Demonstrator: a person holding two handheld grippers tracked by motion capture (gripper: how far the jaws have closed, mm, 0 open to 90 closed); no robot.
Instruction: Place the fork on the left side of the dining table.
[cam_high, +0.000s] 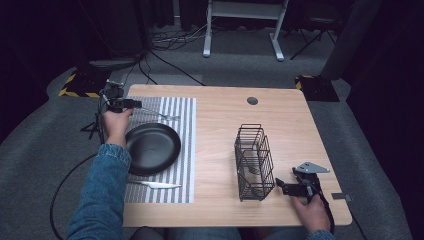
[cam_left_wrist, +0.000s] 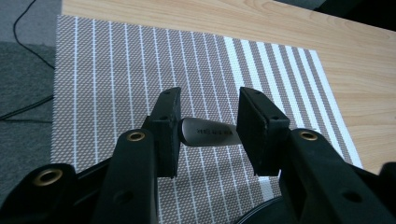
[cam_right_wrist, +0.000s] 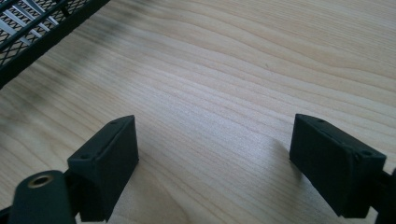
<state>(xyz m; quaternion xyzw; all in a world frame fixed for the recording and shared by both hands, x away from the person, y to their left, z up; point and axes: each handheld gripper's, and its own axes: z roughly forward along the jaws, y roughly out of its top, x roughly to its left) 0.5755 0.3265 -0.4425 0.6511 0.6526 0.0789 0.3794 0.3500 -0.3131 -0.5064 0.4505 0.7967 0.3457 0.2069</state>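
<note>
Left claw (cam_left_wrist: 208, 133) loosely straddles the fork handle (cam_left_wrist: 208, 132) near the placemat's (cam_left_wrist: 116, 70) far edge; right claw (cam_right_wrist: 215, 163) gapes wide over bare table (cam_right_wrist: 233, 70).

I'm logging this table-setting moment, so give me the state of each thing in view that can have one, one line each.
left gripper: jaws partly open around the fork handle, grip unclear
fork: lying on the placemat beyond the plate
right gripper: open, nothing between the jaws, above bare table
plate: upright on the placemat, empty
knife: lying flat on the placemat, near side of the plate
wire basket: standing upright on the table
</note>
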